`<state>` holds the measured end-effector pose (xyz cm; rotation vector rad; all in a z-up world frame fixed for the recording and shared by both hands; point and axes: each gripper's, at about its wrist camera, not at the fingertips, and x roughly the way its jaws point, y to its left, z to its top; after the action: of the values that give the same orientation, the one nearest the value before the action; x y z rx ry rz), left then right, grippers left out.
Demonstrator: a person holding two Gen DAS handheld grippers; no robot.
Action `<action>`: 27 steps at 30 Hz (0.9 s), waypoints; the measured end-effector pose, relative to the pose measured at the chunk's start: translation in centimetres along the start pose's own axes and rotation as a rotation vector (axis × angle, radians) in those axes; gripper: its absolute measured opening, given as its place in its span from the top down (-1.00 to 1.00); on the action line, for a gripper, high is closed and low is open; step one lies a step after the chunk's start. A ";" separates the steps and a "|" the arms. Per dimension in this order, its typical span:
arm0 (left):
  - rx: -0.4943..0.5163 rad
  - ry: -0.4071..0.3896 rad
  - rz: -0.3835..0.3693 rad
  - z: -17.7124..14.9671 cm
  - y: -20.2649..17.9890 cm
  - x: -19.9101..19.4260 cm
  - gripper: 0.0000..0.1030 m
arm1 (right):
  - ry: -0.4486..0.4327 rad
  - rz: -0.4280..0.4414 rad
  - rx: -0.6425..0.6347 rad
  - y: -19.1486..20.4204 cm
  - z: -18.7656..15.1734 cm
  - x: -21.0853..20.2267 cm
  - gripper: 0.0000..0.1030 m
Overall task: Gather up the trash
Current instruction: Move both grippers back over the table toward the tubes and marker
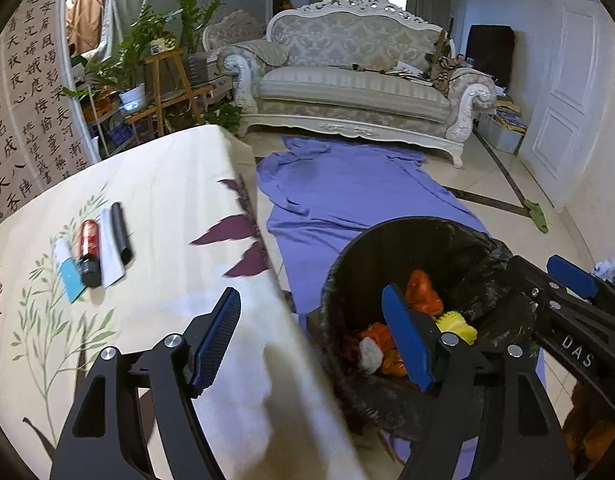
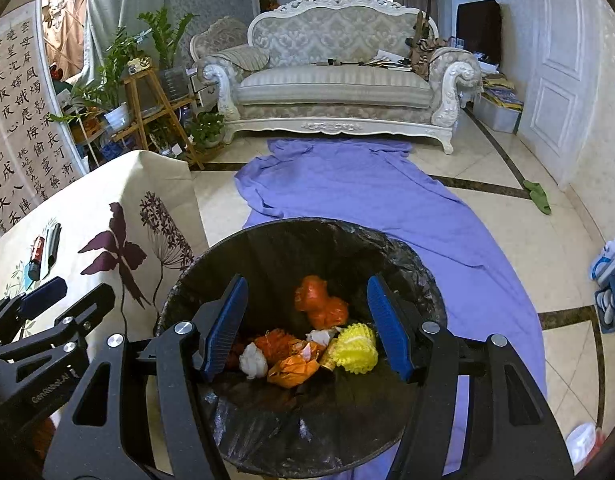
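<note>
Now, trash [image 2: 307, 340] piled at the bottom of the lined bin [image 2: 267, 236]: orange wads, white scraps, a yellow net. Right gripper [image 2: 303, 326] poised over the mouth, jaws apart, nothing between. Left gripper [image 1: 313, 342] likewise parted and empty, straddling the cloth edge and the bin rim. On the table [image 1: 159, 176], at ten o'clock from the left gripper, a red can [image 1: 88, 252] among flat packets, seemingly untouched. Best approached low, with jaws square across the can's width.
</note>
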<state>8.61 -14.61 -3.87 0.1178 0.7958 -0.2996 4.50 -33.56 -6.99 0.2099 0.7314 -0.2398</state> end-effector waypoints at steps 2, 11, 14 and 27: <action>-0.011 0.004 0.012 -0.3 0.6 -0.3 -0.38 | 0.002 0.011 -0.005 0.5 -0.2 0.0 -0.18; -0.091 0.016 0.125 -1.7 6.1 -1.8 -0.38 | 0.028 0.118 -0.083 6.1 -0.7 0.0 -0.18; -0.129 0.031 0.169 -2.2 8.3 -1.9 -0.38 | 0.038 0.163 -0.121 8.6 -0.8 -0.1 -0.18; -0.289 0.071 0.269 -2.6 16.9 -1.5 -0.38 | 0.051 0.302 -0.271 18.0 -0.8 -0.3 -0.18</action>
<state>11.04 2.34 -4.71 -0.0372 0.8746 0.0754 8.95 -16.14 -5.43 0.0665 0.7640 0.1524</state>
